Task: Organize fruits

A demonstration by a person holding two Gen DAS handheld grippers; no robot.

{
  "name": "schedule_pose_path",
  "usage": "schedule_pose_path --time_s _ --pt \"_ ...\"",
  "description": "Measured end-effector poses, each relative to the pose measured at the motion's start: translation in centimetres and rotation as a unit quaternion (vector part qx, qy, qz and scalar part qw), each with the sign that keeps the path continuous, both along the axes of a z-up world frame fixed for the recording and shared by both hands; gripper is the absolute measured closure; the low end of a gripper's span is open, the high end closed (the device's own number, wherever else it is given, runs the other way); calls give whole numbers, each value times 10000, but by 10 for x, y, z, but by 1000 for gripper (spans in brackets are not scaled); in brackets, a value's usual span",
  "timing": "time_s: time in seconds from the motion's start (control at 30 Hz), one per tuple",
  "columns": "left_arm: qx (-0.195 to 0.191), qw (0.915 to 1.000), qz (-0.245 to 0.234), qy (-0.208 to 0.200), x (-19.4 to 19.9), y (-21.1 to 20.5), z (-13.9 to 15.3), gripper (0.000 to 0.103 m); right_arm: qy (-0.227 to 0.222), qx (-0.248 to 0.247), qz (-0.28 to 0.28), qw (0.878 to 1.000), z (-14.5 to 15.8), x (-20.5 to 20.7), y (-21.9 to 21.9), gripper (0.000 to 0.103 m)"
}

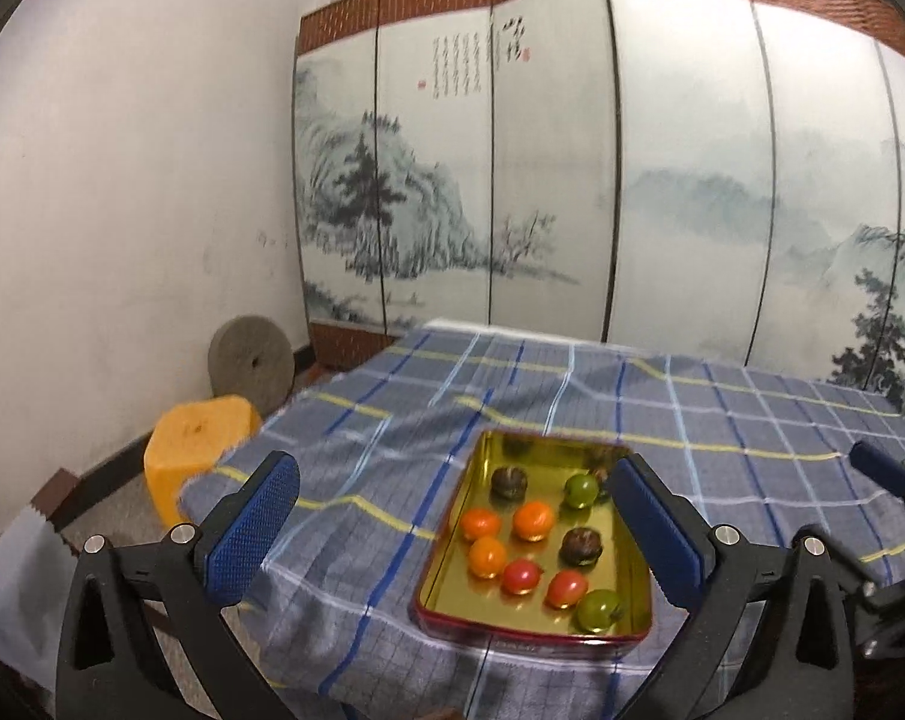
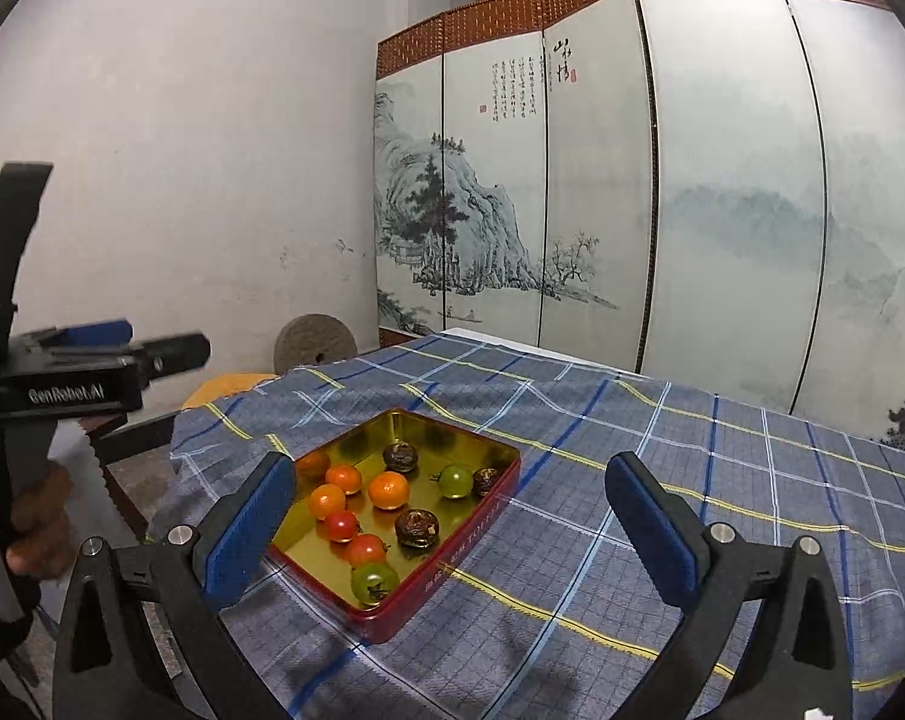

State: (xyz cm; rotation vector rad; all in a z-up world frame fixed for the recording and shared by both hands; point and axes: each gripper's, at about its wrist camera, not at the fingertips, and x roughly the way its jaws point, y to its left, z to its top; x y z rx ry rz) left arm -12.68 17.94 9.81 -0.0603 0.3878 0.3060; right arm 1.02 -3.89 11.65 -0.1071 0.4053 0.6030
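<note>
With every fruit I can see already lying inside the gold-lined tin tray (image 2: 500, 459) on the table (image 2: 692, 480), I judge the sorting itself is at or near its end and both tools are in the stand-off step. The left gripper (image 1: 452, 531) has its fingers spread wide with nothing between the pads, and the right gripper (image 2: 452, 534) likewise stands released and empty. In the tray the orange fruits (image 2: 387, 489) sit toward the far left, the red ones (image 2: 366, 549) nearer, a green one (image 2: 373, 582) at the near corner and another green one (image 2: 455, 480) toward the far right, with the dark brown fruits (image 2: 416, 527) between them. No fruit lies loose on the checked cloth (image 2: 602, 570) that I can see. If more grouping is wanted, my next move calls for a descent into the tray and a gentle pinch on one small round fruit without nudging its neighbours.
</note>
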Motion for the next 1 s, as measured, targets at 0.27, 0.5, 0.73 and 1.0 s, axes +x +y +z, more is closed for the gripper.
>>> schedule_pose_path --time_s 0.27,0.5,0.73,1.0 --pt "146 9999 -83 -5 -6 -13 4 0 1 49 -25 10000 0 -7 -9 0" --pt "132 9996 -117 242 2 -20 -5 0 66 29 -44 10000 -3 -8 -14 0" --pt "155 9978 -177 627 15 -29 -21 0 272 -19 -46 9996 -12 -2 -17 0" --pt "246 9954 -178 909 30 -39 -35 0 977 -112 -303 9947 -42 39 -53 0"
